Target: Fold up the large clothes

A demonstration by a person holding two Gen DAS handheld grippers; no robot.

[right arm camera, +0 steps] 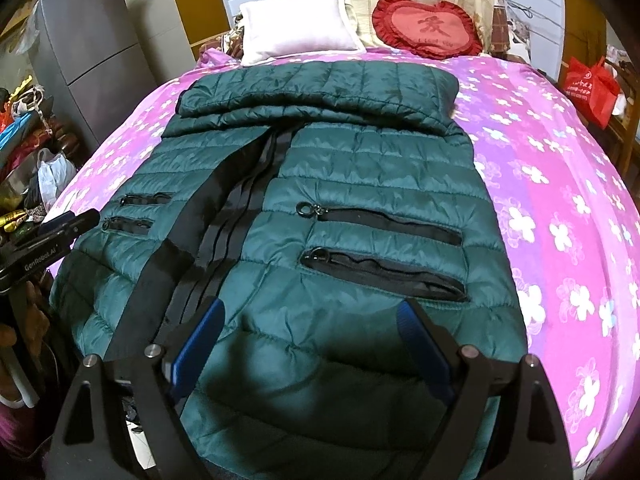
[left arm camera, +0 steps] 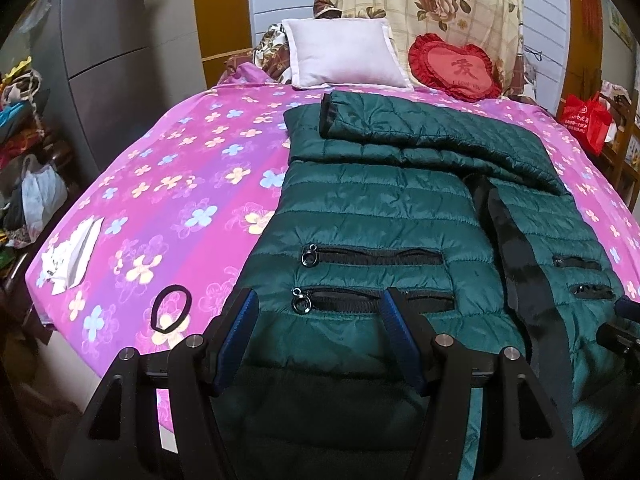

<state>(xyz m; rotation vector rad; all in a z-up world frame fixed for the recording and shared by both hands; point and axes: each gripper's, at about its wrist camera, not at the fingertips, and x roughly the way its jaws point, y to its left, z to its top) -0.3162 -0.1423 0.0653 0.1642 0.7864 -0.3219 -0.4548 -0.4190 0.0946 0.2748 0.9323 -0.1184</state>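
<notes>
- A dark green quilted puffer jacket lies front-up on a pink flowered bedsheet, hem nearest the cameras, both sleeves folded across the chest on the side toward the white pillow.
- The left gripper hovers over the hem corner just below the jacket's zip pockets, jaws about half apart with only fabric beneath them, nothing pinched.
- The right gripper hangs over the hem on the other side of the jacket's black front zipper, jaws spread wide, empty.
- The jacket looks light, puffy and soft, its shiny shell probably slippery; a grip likely needs a full pinch through both layers.
- The two hem corners appear the best holds for carrying the lower edge up toward the pillow.
</notes>
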